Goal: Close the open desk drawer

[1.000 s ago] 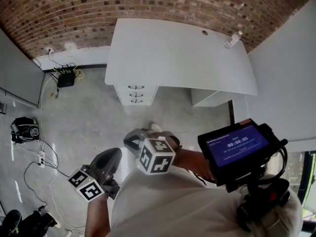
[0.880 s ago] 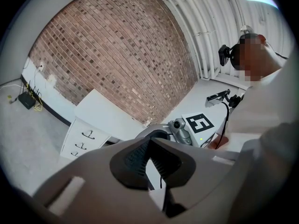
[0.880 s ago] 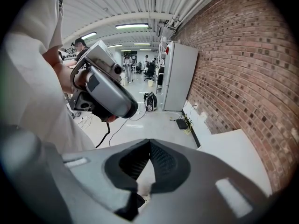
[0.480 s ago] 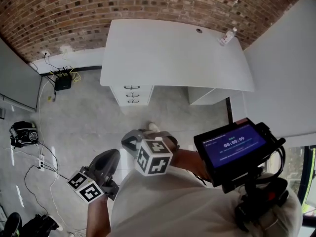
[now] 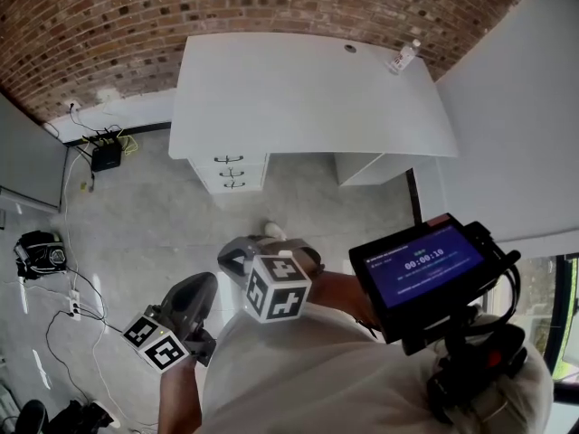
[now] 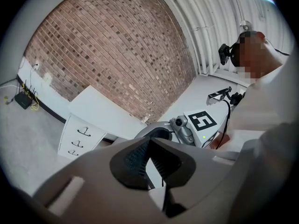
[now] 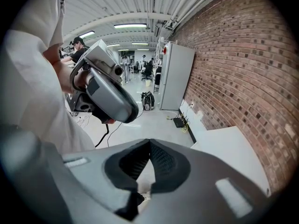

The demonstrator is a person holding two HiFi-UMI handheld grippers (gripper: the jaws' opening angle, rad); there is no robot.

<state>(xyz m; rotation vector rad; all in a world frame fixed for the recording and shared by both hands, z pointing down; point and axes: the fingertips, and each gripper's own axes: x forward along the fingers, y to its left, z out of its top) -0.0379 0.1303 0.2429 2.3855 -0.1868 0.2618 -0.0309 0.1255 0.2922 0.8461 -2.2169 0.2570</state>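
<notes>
Both tongs are clenched on nothing. The left gripper (image 6: 149,140) has its dark pads meeting at the tips, and so does the right gripper (image 7: 150,142). Both are held low in the head view, close against the person's pale shirt. The white desk (image 5: 308,89) sits upper middle against the brick wall (image 5: 136,16). Its drawer unit (image 5: 231,172), with three dark handles, is under the left end, well apart from both grippers; whether a drawer stands out, I cannot tell. Bare grey floor (image 5: 163,233) lies between. A clear bottle (image 5: 403,57) stands near the desk's upper right corner. At upper left is a black box (image 5: 106,155), with cables (image 5: 68,301) trailing below it. At lower right, a blue screen (image 5: 421,265) reads 00:00:10; its smaller print is illegible.
</notes>
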